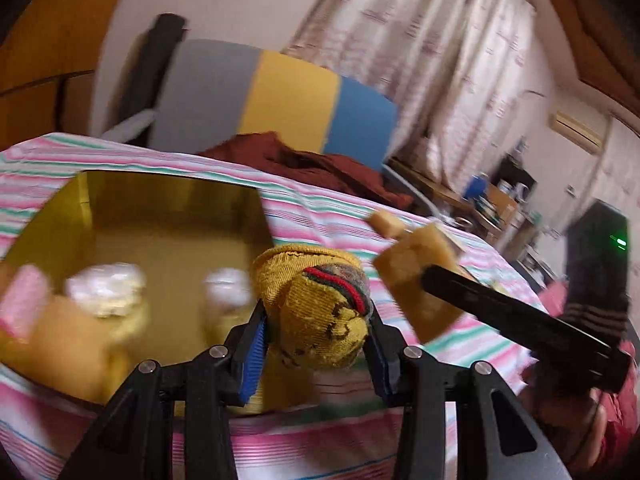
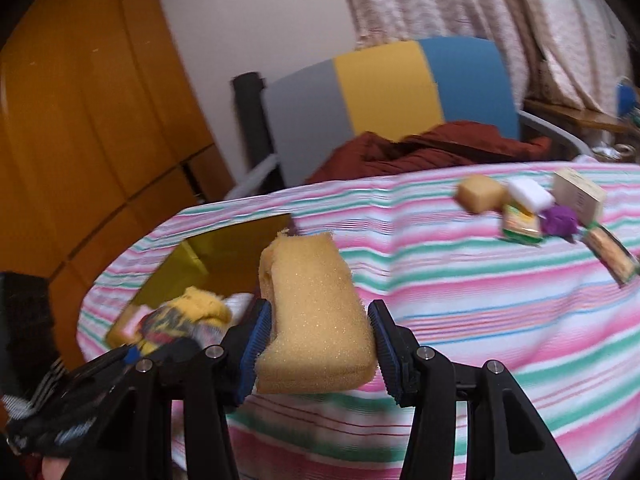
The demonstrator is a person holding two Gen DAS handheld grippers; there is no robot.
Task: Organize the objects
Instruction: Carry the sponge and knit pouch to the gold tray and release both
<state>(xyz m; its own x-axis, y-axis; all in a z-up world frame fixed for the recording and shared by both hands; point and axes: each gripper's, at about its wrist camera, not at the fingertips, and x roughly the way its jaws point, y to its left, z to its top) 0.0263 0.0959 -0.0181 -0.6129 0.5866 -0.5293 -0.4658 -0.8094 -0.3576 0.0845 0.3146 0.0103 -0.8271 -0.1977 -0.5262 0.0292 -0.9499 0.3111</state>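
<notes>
My left gripper (image 1: 316, 320) is shut on a rolled yellow sock (image 1: 316, 304) with a red, green and grey band, held over the near right corner of the open gold box (image 1: 172, 200). My right gripper (image 2: 318, 340) is shut on a large yellow sponge (image 2: 314, 312), held above the striped cloth to the right of the gold box (image 2: 224, 252). The sponge also shows in the left wrist view (image 1: 416, 276). The sock and left gripper show blurred at lower left of the right wrist view (image 2: 188, 312).
Inside the box lie a pink block (image 1: 24, 304), a yellow sponge (image 1: 68, 344) and white items (image 1: 106, 288). On the striped cloth (image 2: 460, 280) at far right sit a small sponge (image 2: 480, 192), white block (image 2: 530, 194), purple ball (image 2: 560, 220), cream box (image 2: 578, 194) and packets (image 2: 520, 224). A chair (image 2: 384, 92) stands behind.
</notes>
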